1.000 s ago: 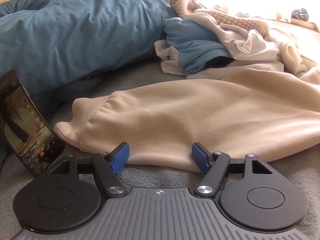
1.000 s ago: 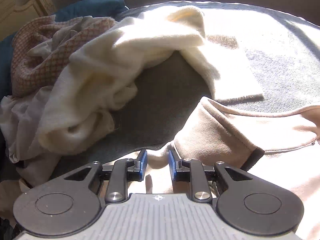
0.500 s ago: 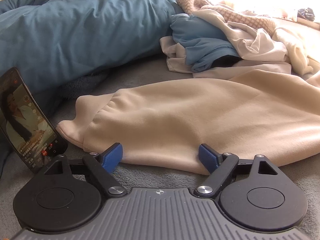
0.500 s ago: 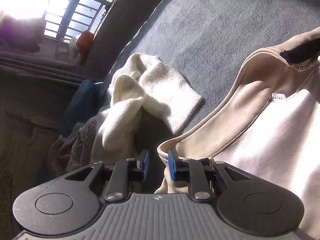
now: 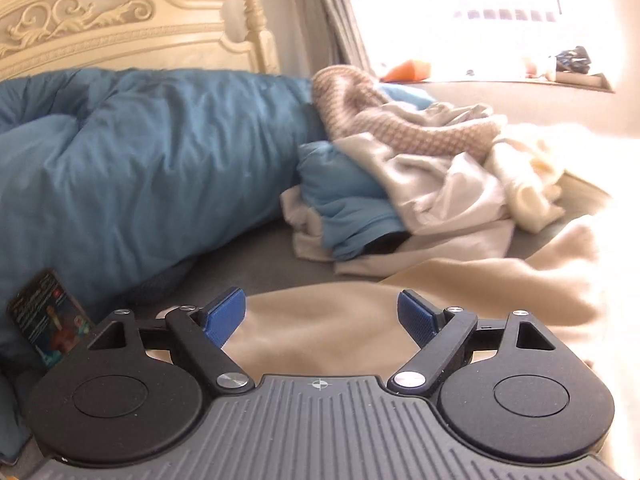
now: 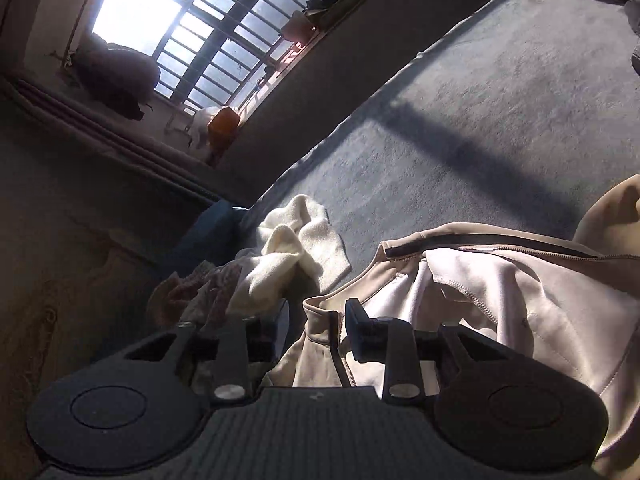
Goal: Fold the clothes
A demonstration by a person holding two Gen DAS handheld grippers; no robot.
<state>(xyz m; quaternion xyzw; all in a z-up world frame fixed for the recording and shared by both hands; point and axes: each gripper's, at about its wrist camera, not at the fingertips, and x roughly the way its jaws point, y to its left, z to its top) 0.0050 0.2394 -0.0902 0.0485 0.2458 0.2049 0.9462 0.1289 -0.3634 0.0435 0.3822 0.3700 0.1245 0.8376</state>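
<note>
A beige zip-up jacket (image 5: 320, 340) lies spread on the grey bedcover (image 6: 480, 120). In the right wrist view its white lining (image 6: 520, 300) and dark zipper show. My left gripper (image 5: 320, 314) is open, low over the jacket, with beige cloth lying between its blue pads (image 5: 224, 314). My right gripper (image 6: 318, 320) is shut on the jacket's front edge near the collar and holds that edge lifted off the bed. The part of the cloth inside the right fingers is hidden.
A blue duvet (image 5: 140, 168) fills the left under a carved headboard (image 5: 120, 28). A pile of unfolded clothes (image 5: 420, 168) sits beyond the jacket, with a cream knit (image 6: 296, 248) beside it. A phone (image 5: 50, 316) leans at the left. A barred window (image 6: 200, 40) lies beyond.
The right gripper has risen and tilted, pulling the jacket's edge up with it. The left gripper has moved forward over the jacket and pitched up, staying open.
</note>
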